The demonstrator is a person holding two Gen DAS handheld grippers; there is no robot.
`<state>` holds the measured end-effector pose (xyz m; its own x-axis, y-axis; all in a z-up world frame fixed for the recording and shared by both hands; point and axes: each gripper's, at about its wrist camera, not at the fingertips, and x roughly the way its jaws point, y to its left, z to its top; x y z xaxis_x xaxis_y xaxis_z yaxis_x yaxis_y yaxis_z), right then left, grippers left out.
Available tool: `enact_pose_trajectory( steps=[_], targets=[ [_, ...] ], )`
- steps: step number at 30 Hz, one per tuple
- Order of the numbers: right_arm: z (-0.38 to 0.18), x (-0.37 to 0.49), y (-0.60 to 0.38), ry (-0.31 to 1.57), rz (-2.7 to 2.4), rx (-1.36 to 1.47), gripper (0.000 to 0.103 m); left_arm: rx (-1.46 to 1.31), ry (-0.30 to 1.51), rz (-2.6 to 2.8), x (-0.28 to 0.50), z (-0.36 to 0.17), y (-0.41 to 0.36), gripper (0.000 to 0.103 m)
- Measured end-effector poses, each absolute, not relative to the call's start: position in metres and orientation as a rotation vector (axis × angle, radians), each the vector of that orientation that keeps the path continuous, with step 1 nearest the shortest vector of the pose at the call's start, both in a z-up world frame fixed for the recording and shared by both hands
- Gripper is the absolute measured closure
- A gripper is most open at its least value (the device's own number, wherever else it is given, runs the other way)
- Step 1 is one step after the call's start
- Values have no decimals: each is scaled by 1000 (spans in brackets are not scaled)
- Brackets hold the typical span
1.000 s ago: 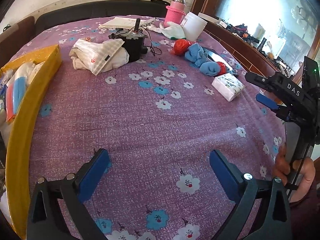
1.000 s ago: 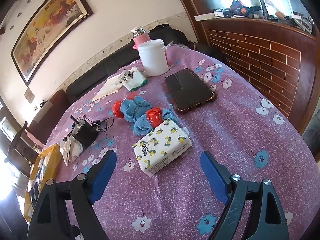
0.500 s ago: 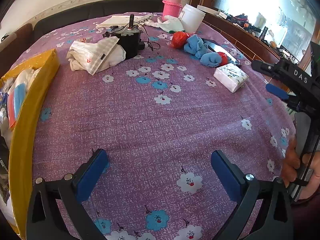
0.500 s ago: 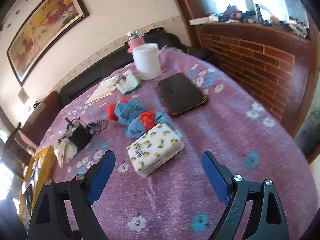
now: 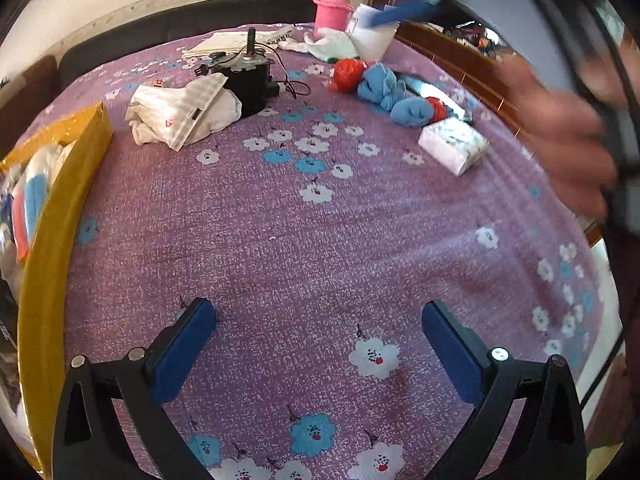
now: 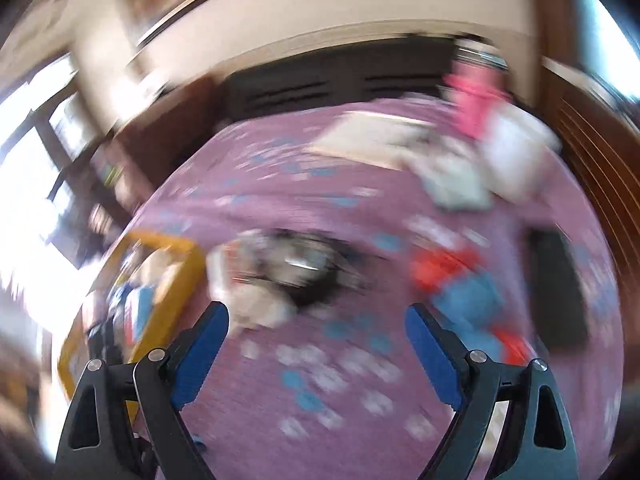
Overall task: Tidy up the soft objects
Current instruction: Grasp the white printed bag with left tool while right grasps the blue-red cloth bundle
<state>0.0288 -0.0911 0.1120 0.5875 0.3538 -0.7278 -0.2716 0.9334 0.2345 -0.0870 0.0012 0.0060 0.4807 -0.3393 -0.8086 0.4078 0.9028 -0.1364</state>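
both tongs empty, soft things still scattered

purple flowered cloth covers the round table (image 5: pixel 280 240) in the left wrist view. left tongs (image 5: pixel 320 344) hover low over bare cloth, blue pads spread wide, gripping nothing. soft things lie ahead: a white striped cloth bundle (image 5: pixel 180 114) far ahead to the left, leaning on a black motor-like device (image 5: pixel 250 80); crumpled blue and red socks (image 5: pixel 386 90) far ahead to the right, with a white patterned tissue pack (image 5: pixel 452 148) just beside them. a yellow cardboard box (image 5: pixel 48 248), already holding some soft items, runs along the left edge. a blurred hand (image 5: pixel 560 144) carries the other tool on the right.

the right wrist view is badly smeared. right tongs (image 6: pixel 316 354) are spread apart and empty, high over the table. the white bundle (image 6: pixel 248 292) lies ahead between the pads, slightly left; the socks (image 6: pixel 460 280) ahead to the right. the right side looks nearer the socks.
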Motion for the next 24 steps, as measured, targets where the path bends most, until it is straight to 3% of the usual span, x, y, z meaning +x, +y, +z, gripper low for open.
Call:
enact_pose_trajectory(
  steps=[8, 13, 15, 21, 24],
  targets=[
    [88, 85, 41, 978, 462, -195, 18, -10, 956, -491, -85, 8, 10, 0],
    [55, 110, 72, 1068, 371, -342, 47, -41, 952, -504, -84, 8, 15, 0],
    [42, 114, 70, 1131, 356, -342, 54, -46, 951, -507, -84, 8, 16, 0],
    [60, 82, 23, 1287, 718, 124, 50, -71, 947, -516, -84, 8, 21, 0],
    [86, 54, -18, 1181, 639, 116, 28, -66, 948, -513, -85, 8, 21, 0]
  ],
)
